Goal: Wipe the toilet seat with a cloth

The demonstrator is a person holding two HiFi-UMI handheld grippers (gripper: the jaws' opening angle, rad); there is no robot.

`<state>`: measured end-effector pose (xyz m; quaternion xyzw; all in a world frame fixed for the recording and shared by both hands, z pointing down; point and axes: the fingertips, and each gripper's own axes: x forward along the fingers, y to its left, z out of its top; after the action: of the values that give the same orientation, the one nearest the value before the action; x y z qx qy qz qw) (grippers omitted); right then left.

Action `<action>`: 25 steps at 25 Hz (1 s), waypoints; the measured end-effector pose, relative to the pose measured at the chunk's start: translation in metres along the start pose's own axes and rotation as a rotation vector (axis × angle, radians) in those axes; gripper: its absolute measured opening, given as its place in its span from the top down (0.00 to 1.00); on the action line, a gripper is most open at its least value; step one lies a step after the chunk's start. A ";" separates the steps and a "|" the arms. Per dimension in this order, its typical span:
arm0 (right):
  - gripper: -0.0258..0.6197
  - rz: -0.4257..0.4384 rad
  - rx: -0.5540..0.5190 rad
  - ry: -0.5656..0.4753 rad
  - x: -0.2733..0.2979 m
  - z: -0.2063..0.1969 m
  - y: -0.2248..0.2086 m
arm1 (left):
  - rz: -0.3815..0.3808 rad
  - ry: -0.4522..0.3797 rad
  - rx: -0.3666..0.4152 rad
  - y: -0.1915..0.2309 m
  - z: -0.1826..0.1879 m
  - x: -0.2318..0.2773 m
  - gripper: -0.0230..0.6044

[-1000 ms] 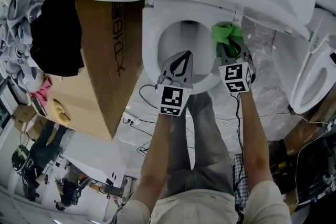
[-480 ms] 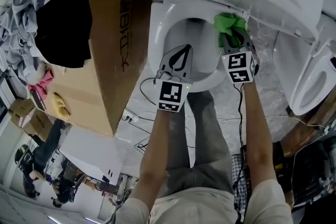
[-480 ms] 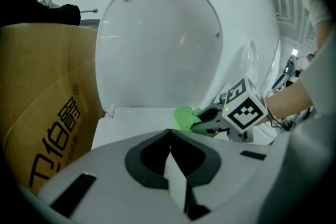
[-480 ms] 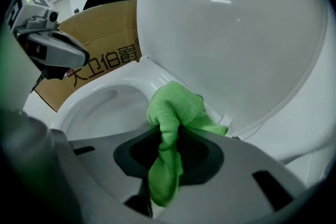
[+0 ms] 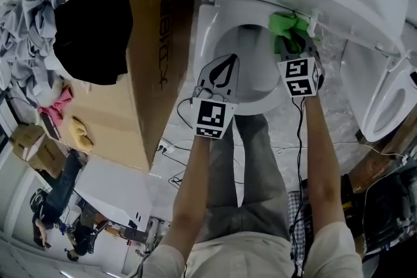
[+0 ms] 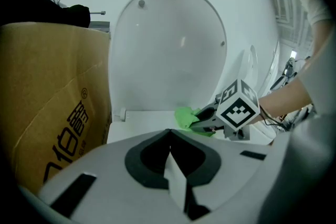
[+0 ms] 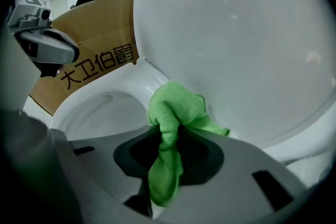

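- While the right gripper [image 5: 292, 43] pinches it, the green cloth [image 5: 285, 26] sits on the toilet seat [image 5: 203, 55] at about 1 o'clock of the bowl, just below the hinge of the raised lid [image 7: 236, 34].
- Right gripper view: jaws are clamped on the cloth's middle. A bunched end sticks out ahead against the rim, and a tail hangs back between the jaws.
- Left gripper [image 5: 223, 71]: jaws pressed together, nothing between them. It hangs over the front of the bowl at about 6 o'clock, apart from the cloth.
- Cardboard box [image 5: 156, 42] stands just beside the toilet at 9 o'clock, with a black garment [image 5: 91, 29] lying on top.
- Second toilet [image 5: 384, 101] is at 3 o'clock, near the edge of the head view.
- Cables [image 5: 176, 115] lie on the floor at about 7 o'clock, near the person's legs.
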<state>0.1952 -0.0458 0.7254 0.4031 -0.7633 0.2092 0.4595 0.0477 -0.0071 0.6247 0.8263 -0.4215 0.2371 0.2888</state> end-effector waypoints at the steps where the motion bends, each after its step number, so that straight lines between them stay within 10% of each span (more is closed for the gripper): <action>1: 0.81 -0.002 -0.002 0.003 0.001 0.002 0.000 | 0.000 -0.001 -0.001 0.003 0.000 -0.002 0.94; 25: 0.81 0.032 -0.148 -0.024 0.034 0.071 0.059 | 0.069 -0.016 -0.108 0.064 -0.028 -0.036 0.94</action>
<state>0.1012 -0.0744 0.7238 0.3584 -0.7883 0.1548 0.4755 -0.0289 0.0021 0.6396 0.7963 -0.4642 0.2174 0.3211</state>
